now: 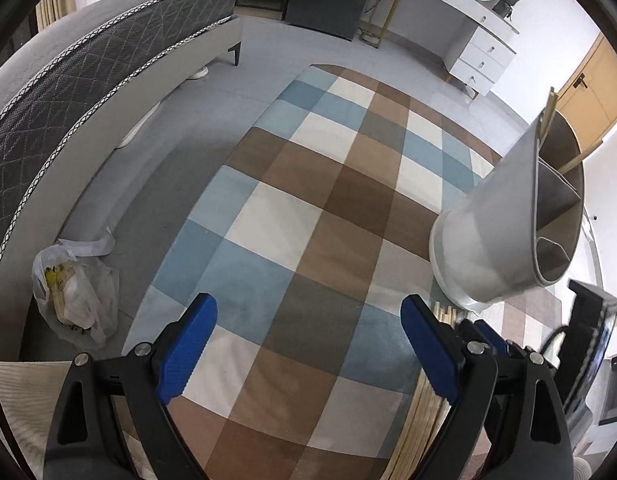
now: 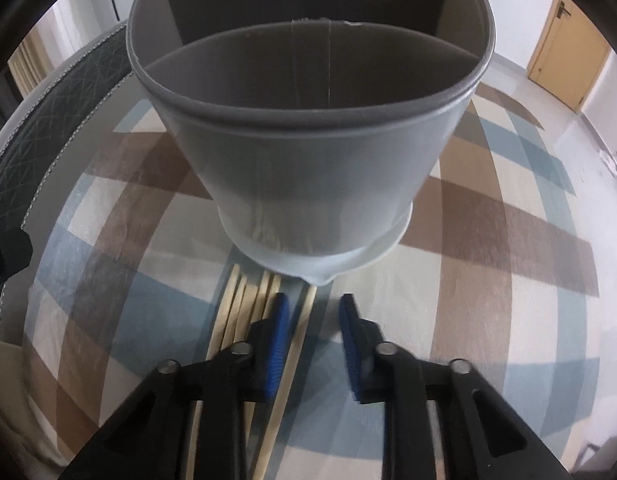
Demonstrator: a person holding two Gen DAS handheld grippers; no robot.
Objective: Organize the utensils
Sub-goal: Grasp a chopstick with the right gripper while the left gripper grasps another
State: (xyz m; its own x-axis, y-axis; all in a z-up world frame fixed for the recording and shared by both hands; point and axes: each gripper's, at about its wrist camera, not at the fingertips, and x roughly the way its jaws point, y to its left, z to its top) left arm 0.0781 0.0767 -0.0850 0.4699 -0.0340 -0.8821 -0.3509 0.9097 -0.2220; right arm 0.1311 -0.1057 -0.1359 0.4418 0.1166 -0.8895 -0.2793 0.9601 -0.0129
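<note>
A grey utensil holder (image 2: 308, 152) with inner dividers stands on a white base on the checked rug; it also shows in the left wrist view (image 1: 508, 216), with one stick inside it. Several pale wooden chopsticks (image 2: 244, 312) lie side by side on the rug in front of the holder, also visible in the left wrist view (image 1: 424, 412). My right gripper (image 2: 314, 328) is open just above them, with one chopstick lying between its blue pads. My left gripper (image 1: 308, 344) is open and empty over the rug, left of the chopsticks.
A grey mattress on a bed frame (image 1: 88, 92) runs along the left. A plastic bag (image 1: 76, 300) with rubbish lies on the floor by it. A white dresser (image 1: 460, 28) and a wooden door (image 2: 564, 44) stand at the far side.
</note>
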